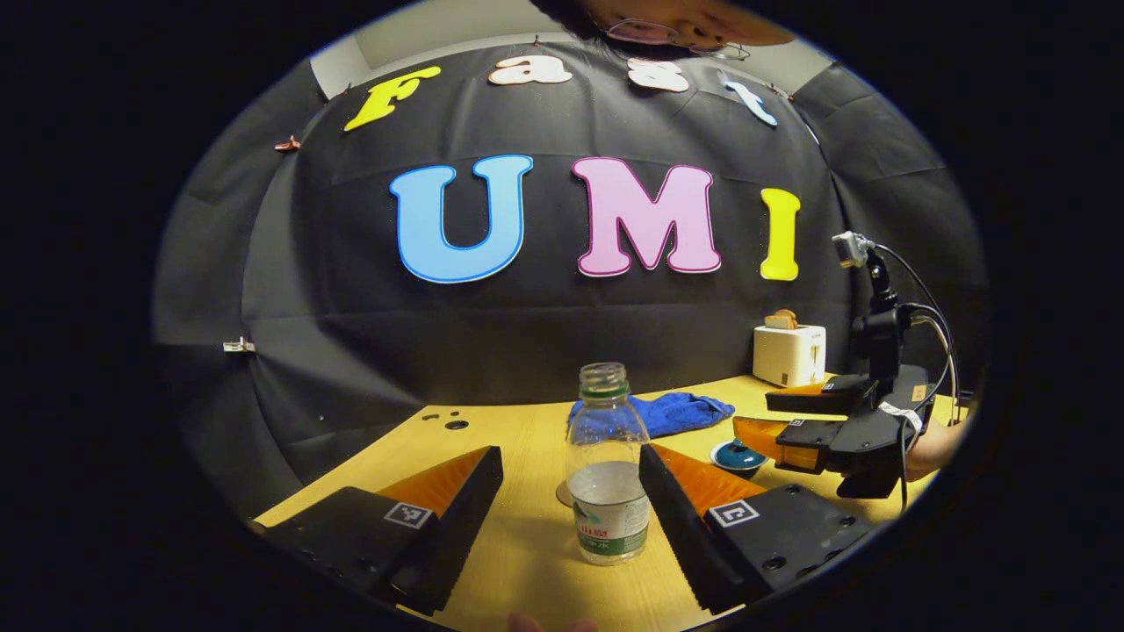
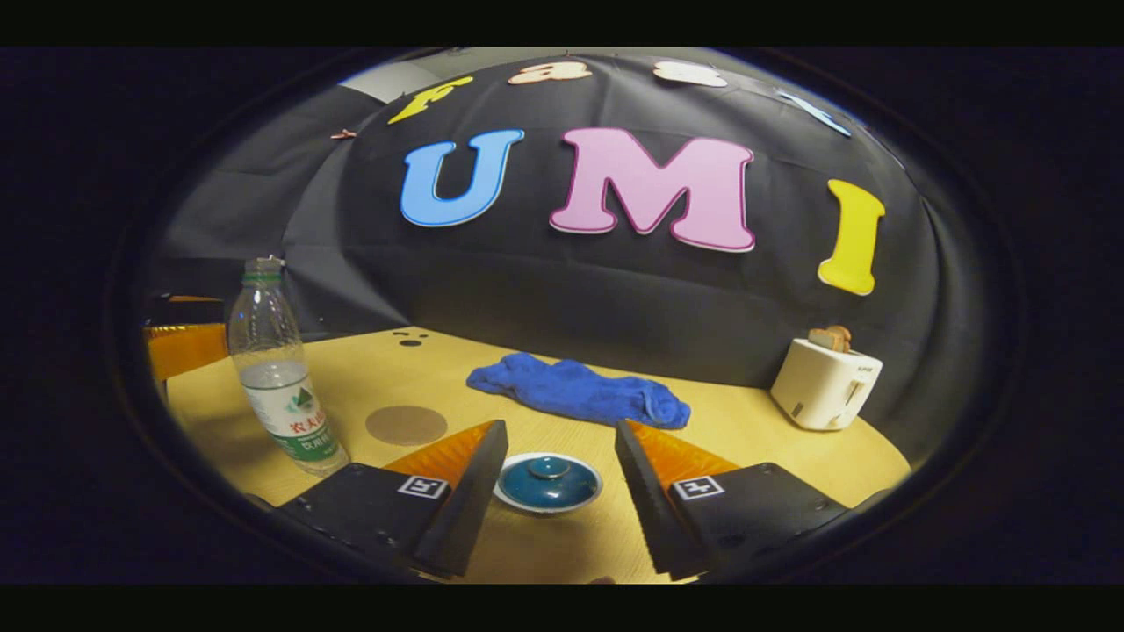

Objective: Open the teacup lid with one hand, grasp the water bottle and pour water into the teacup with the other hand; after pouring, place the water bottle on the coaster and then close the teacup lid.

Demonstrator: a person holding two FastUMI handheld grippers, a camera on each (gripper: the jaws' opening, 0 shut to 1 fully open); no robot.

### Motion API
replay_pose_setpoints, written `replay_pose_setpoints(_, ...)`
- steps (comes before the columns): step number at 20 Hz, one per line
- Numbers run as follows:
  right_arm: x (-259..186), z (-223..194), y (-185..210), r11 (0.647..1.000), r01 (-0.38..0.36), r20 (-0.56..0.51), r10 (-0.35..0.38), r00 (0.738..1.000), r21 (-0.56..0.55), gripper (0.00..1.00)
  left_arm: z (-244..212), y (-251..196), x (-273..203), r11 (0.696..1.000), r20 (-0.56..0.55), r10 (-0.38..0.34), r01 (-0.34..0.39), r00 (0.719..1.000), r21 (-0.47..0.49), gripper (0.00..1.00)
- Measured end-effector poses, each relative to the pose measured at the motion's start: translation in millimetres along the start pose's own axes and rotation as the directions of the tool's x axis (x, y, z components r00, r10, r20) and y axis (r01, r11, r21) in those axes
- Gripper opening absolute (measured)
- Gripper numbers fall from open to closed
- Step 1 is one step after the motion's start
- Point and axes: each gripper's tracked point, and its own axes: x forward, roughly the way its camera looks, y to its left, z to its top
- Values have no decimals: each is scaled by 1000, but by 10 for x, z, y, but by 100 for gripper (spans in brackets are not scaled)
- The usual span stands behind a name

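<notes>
Both pairs of fingers stand spread and empty, the left gripper (image 1: pixel 571 491) flanking the uncapped water bottle (image 1: pixel 608 465) and the right gripper (image 2: pixel 559 478) flanking the teacup lid (image 2: pixel 547 481), so lifting, pouring, placing on the coaster (image 2: pixel 406 425) and re-covering all seemingly remain.

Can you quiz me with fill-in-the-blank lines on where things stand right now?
1. The clear plastic water bottle has no ____ on its neck.
2. The left gripper is open, with the bottle standing ____ its fingers.
3. The right gripper is open around the dark blue teacup lid, which is ____ on the cup.
4. The round brown coaster lies beside the bottle, and a crumpled ____ cloth lies behind the teacup.

Missing words: cap; between; still; blue
</notes>
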Motion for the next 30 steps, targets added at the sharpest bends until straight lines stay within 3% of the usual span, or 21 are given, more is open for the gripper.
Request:
replay_pose_setpoints(5,120,-222,29,1000,-12,-51,12,999,7,70,-106,24,-8,1000,-15,6,-6,1000,-9,100)
replay_pose_setpoints(8,152,-300,55,999,-24,-74,27,997,42,50,-101,48,-17,1000,-14,16,-16,1000,3,98)
replay_pose_setpoints(13,176,-303,108,997,-55,-69,59,996,55,49,-148,17,-2,1000,-22,15,-15,1000,0,98)
replay_pose_setpoints(14,183,-297,105,996,-57,-71,61,996,62,40,-157,11,0,1000,-26,14,-14,1000,0,98)
replay_pose_setpoints(16,179,-294,104,995,-60,-73,65,995,74,33,-195,-17,-4,1000,-31,13,-13,999,1,98)
replay_pose_setpoints(19,184,-295,99,996,-58,-67,62,996,66,36,-248,-58,12,1000,-42,9,-9,999,-4,98)
replay_pose_setpoints(22,169,-283,103,995,-62,-68,67,995,74,27,-273,-94,23,1000,-47,1,-1,999,-9,98)
replay_pose_setpoints(30,80,170,-197,997,-26,33,23,999,74,27,-462,-231,192,999,-72,-25,23,997,-24,98)
